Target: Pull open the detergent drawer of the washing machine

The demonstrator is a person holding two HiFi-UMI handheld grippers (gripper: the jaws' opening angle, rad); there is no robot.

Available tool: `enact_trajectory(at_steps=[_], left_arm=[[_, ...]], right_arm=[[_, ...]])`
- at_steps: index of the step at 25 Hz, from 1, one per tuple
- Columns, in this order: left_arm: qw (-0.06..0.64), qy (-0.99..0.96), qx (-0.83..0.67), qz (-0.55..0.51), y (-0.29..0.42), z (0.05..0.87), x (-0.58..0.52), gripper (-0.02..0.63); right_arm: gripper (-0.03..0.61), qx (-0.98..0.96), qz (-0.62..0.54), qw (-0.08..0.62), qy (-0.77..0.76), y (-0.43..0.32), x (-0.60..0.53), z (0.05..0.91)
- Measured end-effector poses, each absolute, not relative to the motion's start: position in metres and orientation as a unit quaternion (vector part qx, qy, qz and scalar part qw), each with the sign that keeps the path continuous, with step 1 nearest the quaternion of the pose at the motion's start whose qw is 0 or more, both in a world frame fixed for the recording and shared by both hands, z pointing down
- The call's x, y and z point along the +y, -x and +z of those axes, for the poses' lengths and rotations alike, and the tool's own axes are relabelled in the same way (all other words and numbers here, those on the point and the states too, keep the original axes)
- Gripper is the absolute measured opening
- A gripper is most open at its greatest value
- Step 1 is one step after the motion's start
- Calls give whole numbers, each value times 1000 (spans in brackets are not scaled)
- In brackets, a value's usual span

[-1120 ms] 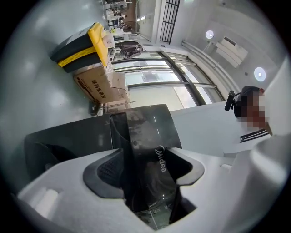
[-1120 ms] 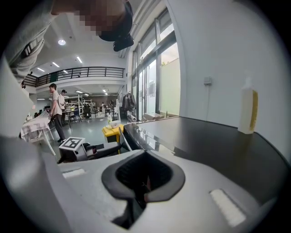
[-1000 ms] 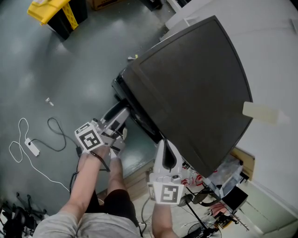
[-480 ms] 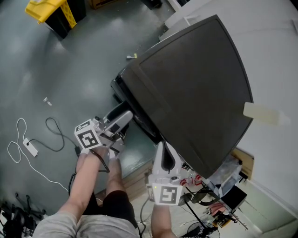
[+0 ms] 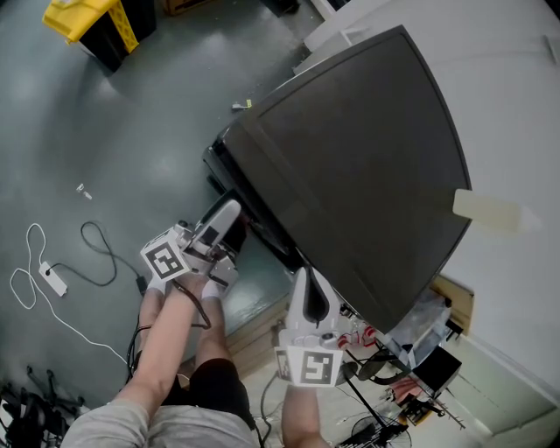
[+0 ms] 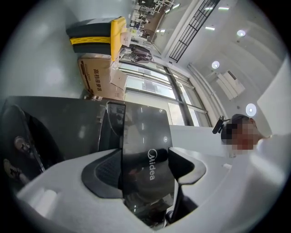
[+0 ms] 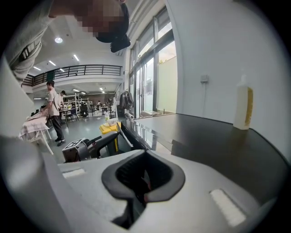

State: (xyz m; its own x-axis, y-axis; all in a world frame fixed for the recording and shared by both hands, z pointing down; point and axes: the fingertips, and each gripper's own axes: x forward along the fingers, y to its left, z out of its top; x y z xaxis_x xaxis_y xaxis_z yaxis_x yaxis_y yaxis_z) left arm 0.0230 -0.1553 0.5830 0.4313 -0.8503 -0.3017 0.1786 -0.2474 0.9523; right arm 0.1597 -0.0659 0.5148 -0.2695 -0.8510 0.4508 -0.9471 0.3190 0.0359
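Left gripper [image 5: 229, 212] has rolled, jaws now wide, at the washing machine [image 5: 350, 166] front; right gripper [image 5: 306, 276] waits by its near corner. Left gripper view: detergent drawer [image 6: 144, 141] front between spread pads [image 6: 102, 170], unclamped. Right gripper view: jaws closed, empty. Drawer seemingly unpulled; clamp and pull remain.

Grey floor [image 5: 114, 122]: washing machine [image 5: 350, 157], white power strip [image 5: 52, 282], yellow bin [image 5: 83, 16].
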Motion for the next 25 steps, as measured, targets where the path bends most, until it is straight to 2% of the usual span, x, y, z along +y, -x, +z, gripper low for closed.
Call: enact_trajectory(at_steps=[12,25], left_arm=[[557,-588,-281,-515,-19,581,-159,327],[549,-597,-278,-515,-11,581,-142,314]], right_arm=[[5,-784,122,200,-574,-162,-59,514],[5,-775,132,200,-584,-168,-52,521]])
